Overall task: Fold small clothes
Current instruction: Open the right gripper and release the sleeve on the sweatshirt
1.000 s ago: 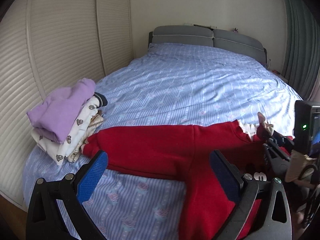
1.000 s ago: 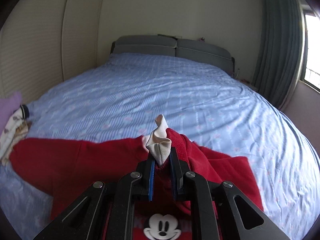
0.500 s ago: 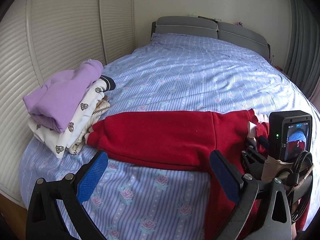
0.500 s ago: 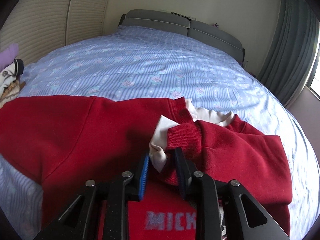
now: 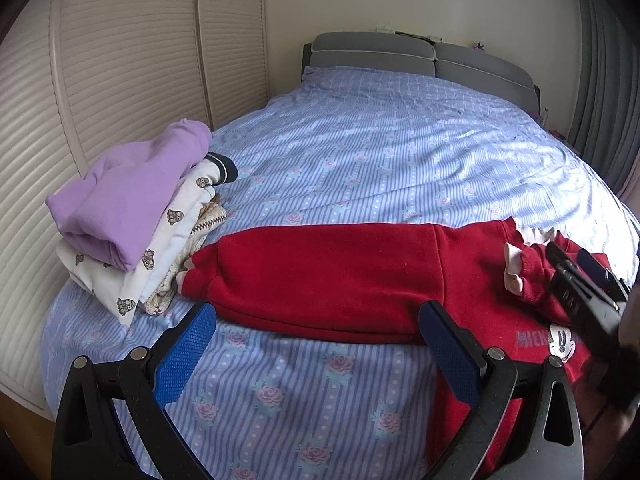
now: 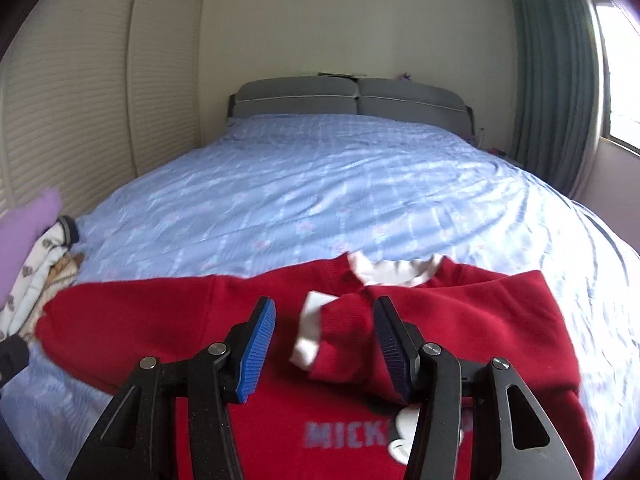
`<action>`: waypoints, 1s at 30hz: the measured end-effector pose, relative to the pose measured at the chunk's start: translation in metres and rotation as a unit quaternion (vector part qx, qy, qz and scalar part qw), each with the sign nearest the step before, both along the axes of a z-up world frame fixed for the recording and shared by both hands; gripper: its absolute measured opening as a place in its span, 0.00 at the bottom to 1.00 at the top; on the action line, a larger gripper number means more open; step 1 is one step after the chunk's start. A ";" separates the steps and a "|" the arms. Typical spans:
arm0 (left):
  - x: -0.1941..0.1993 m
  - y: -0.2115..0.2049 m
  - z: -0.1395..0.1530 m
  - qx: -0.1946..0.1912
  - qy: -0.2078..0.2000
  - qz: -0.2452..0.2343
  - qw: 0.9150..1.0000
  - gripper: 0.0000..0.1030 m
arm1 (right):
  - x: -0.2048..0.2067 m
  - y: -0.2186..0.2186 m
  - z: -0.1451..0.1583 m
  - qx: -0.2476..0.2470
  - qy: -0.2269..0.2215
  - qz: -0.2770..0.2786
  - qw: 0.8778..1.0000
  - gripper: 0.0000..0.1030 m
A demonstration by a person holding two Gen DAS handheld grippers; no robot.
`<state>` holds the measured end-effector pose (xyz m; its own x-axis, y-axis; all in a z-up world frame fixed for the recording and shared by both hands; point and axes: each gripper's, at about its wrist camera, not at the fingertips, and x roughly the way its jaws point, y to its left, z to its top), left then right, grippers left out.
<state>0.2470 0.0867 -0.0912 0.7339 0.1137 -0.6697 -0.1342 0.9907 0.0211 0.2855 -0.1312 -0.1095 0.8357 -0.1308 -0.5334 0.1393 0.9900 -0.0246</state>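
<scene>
A red Mickey sweatshirt (image 5: 340,276) lies on the bed, its left sleeve stretched out flat toward the clothes pile. Its right sleeve with the white cuff (image 6: 310,334) is folded in over the chest. My right gripper (image 6: 324,344) is open just above that cuff, holding nothing; it also shows at the right edge of the left wrist view (image 5: 580,280). My left gripper (image 5: 320,356) is open and empty above the sheet, just in front of the stretched sleeve. The sweatshirt fills the lower part of the right wrist view (image 6: 460,320).
A stack of folded clothes, a purple top (image 5: 124,196) over a white printed garment (image 5: 168,236), sits at the bed's left edge. The blue flowered sheet (image 5: 380,152) runs back to a grey headboard (image 5: 400,56). Louvred closet doors (image 5: 120,60) stand left, green curtains (image 6: 556,80) right.
My right gripper laid the sleeve cuff down on the sweatshirt's chest and opened, letting it go. My left gripper stayed open and drifted slightly.
</scene>
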 end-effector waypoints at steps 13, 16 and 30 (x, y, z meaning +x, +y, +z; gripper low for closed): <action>-0.012 -0.020 -0.002 0.023 0.005 0.013 1.000 1.00 | 0.041 -0.003 -0.062 -0.037 0.129 0.031 0.990 0.45; -0.014 -0.017 -0.007 0.028 0.013 0.020 0.999 1.00 | 0.040 -0.002 -0.063 -0.036 0.127 0.032 0.991 0.45; -0.029 -0.017 -0.019 0.001 -0.016 -0.012 1.000 1.00 | -0.071 -0.033 -0.015 0.066 0.063 0.017 0.996 0.53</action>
